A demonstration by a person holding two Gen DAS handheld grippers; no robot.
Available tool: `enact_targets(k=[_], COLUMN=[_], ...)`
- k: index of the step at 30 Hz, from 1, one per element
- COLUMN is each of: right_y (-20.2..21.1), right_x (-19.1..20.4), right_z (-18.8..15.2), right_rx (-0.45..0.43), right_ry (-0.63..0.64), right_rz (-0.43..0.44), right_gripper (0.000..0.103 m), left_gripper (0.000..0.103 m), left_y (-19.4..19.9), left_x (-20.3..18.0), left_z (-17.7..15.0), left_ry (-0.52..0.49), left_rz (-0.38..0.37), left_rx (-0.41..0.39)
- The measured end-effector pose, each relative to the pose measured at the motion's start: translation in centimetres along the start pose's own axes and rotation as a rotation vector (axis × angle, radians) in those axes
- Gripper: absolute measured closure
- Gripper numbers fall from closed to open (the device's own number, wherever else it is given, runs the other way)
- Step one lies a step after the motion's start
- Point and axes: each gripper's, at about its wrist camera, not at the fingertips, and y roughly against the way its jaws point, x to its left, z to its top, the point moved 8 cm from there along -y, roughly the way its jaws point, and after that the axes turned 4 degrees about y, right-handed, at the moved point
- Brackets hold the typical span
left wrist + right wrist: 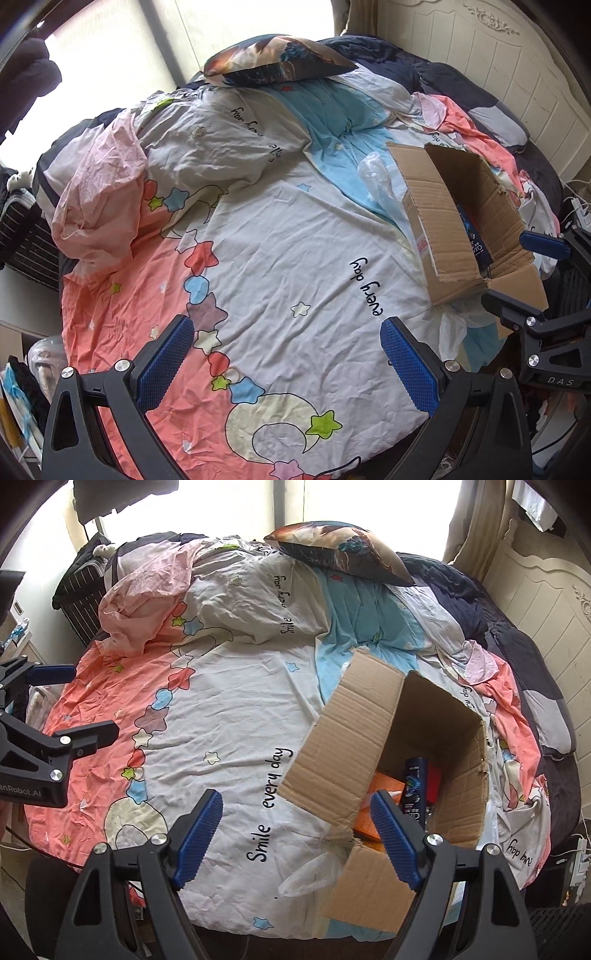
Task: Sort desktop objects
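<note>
From my left gripper (286, 363) I look out over a rumpled bedspread (280, 258) printed with stars, moons and the words "every day"; its two blue-padded fingers stand wide apart with nothing between them, hovering above the near edge of the bed. My right gripper (295, 843) is likewise spread wide and holds nothing, poised near the open cardboard box (424, 720) that sits on the right side of the bed. The box's flaps are up, the left flap leaning out over the bedspread, and its right finger overlaps the box's near-left opening in the view; I cannot tell whether it touches the cardboard. Inside the box I see a dark blue bottle (416, 782) lying beside an orange packet (384, 786), with something red just beyond the bottle. A crumpled clear plastic bag (314, 875) lies on the bedspread against the box's near-left corner. A dark printed pillow (343, 552) rests at the far side of the bed, and a cream carved headboard (546, 602) stands at the right. A pink sheet (99, 192) is bunched at the far left.
</note>
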Motion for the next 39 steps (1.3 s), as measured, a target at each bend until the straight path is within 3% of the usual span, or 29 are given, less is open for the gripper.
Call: enact_targets(k=[6, 20, 31, 39], right_y=[-1.2, -4.0, -7.4, -9.2], right_x=[4.1, 11.9, 18.1, 20.2], right_z=[0.6, 2.3, 2.3, 2.2], right_rx=[0.01, 0.027, 0.065, 0.076], right_ry=[0.01, 0.075, 0.124, 0.073], right_rz=[0.028, 0.054, 0.094, 0.125], right_gripper=[0.023, 0.023, 0.023, 0.023], left_gripper=[0.0, 0.0, 0.0, 0.0], left_y=[0.1, -3.4, -5.3, -5.3], left_x=[4.6, 14.5, 18.7, 21.2], left_z=[-1.4, -6.3, -11.5, -14.1], left_ry=[0.085, 0.324, 0.372, 0.43], left_rz=[0.022, 0.045, 0.093, 0.12], left_rx=[-0.015, 0.041, 0.058, 0.041])
